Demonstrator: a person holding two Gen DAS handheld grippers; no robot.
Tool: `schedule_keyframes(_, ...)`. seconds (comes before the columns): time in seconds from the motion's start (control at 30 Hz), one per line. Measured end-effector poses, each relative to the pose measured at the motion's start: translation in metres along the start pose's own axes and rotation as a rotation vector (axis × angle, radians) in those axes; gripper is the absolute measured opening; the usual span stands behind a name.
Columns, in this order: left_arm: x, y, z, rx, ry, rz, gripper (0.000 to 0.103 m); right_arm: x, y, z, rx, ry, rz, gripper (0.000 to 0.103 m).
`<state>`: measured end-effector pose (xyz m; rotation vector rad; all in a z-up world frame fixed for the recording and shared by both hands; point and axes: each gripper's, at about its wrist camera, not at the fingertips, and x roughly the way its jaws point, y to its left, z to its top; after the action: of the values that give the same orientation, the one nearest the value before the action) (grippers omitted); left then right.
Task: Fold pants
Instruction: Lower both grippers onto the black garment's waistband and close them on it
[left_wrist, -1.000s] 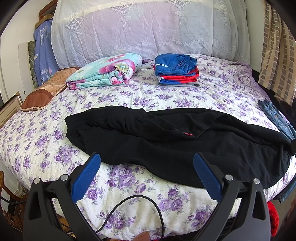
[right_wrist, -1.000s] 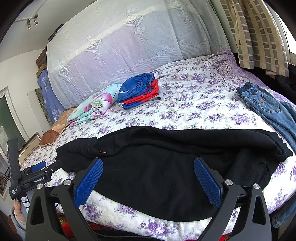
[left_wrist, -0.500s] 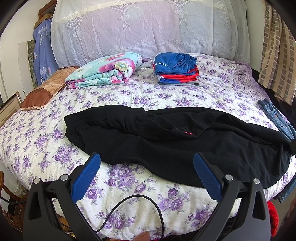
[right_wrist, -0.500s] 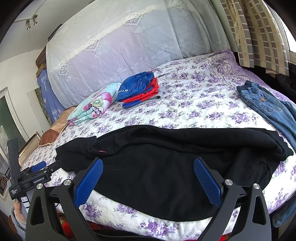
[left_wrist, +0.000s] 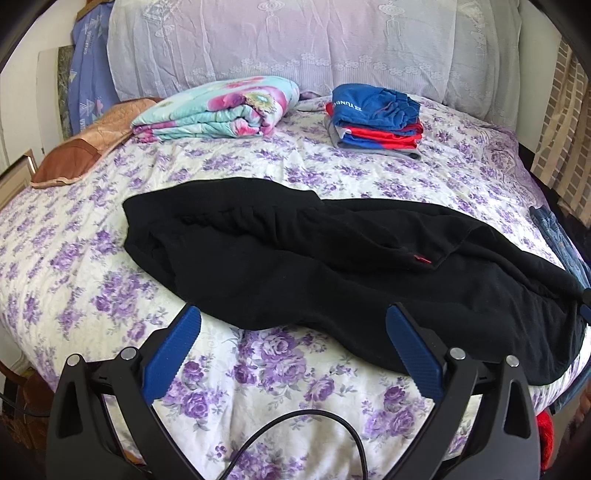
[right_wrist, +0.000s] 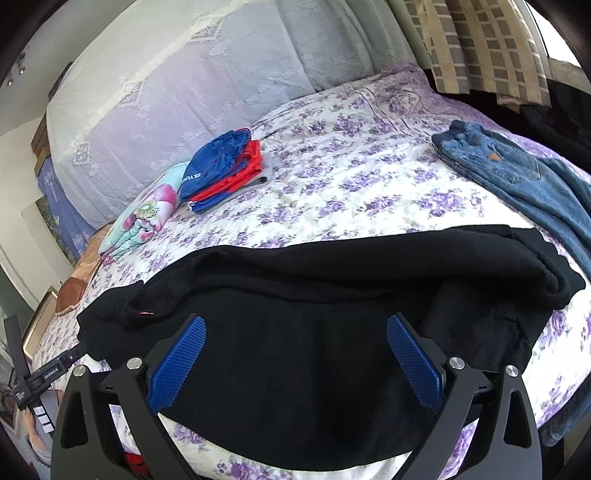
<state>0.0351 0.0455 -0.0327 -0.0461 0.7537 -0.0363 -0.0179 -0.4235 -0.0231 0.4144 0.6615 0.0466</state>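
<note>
Black pants (left_wrist: 332, 258) lie spread sideways across the near part of a bed with a purple-flowered cover (left_wrist: 74, 258); a small red tag (left_wrist: 423, 259) shows near their middle. They also show in the right wrist view (right_wrist: 314, 332). My left gripper (left_wrist: 293, 343) is open and empty, just above the bed's near edge, short of the pants' left half. My right gripper (right_wrist: 295, 350) is open and empty, hovering over the pants' right half. The left gripper's body shows at the far left of the right wrist view (right_wrist: 33, 380).
A folded floral blanket (left_wrist: 221, 110) and a stack of folded blue and red clothes (left_wrist: 373, 118) lie at the bed's far end. Blue jeans (right_wrist: 517, 173) lie at the right edge. A brown pillow (left_wrist: 85, 155) is far left. A black cable (left_wrist: 295, 435) loops below my left gripper.
Both grippers have moved slightly forward toward the pants and the right one has tilted. Both stay open. The pants have not moved.
</note>
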Motion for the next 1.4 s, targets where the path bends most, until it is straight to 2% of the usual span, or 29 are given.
schedule_keyframes(0.2,0.017,0.002,0.004,-0.024,0.028,-0.044,0.098,0.014,-0.031,0.002,0.096,-0.002,0.086,0.099)
schedule_keyframes(0.33,0.028,0.002,0.019,-0.018,0.039,-0.034,0.098,0.031,-0.057,0.011,0.196,0.045,0.156,0.099)
schedule_keyframes(0.47,0.044,0.005,0.039,-0.023,0.055,-0.008,0.098,0.050,-0.072,0.029,0.237,0.087,0.148,0.099)
schedule_keyframes(0.6,0.067,0.017,0.058,-0.061,0.089,0.015,0.098,0.066,-0.076,0.049,0.231,0.070,0.092,0.099)
schedule_keyframes(0.7,0.084,0.029,0.070,-0.095,0.121,0.031,0.098,0.083,-0.075,0.068,0.202,0.075,0.074,0.099)
schedule_keyframes(0.8,0.095,0.039,0.086,-0.128,0.137,0.042,0.098,0.103,-0.068,0.096,0.128,0.061,0.021,0.099)
schedule_keyframes(0.93,0.099,0.045,0.112,-0.156,0.113,0.052,0.098,0.121,-0.068,0.131,0.157,0.043,0.043,0.099)
schedule_keyframes(1.07,0.117,0.025,0.132,-0.126,0.175,-0.015,0.098,0.124,-0.060,0.131,0.110,0.038,0.040,0.099)
schedule_keyframes(1.17,0.136,-0.003,0.129,-0.096,0.253,-0.063,0.098,0.127,-0.070,0.115,0.127,0.064,0.031,0.099)
schedule_keyframes(1.23,0.142,-0.018,0.122,-0.062,0.276,-0.072,0.098,0.128,-0.080,0.107,0.166,0.076,0.038,0.099)
schedule_keyframes(1.3,0.146,-0.034,0.115,-0.014,0.293,-0.062,0.098,0.130,-0.088,0.105,0.197,0.079,0.048,0.099)
schedule_keyframes(1.4,0.152,-0.053,0.105,0.115,0.305,0.033,0.098,0.130,-0.088,0.104,0.199,0.079,0.068,0.099)
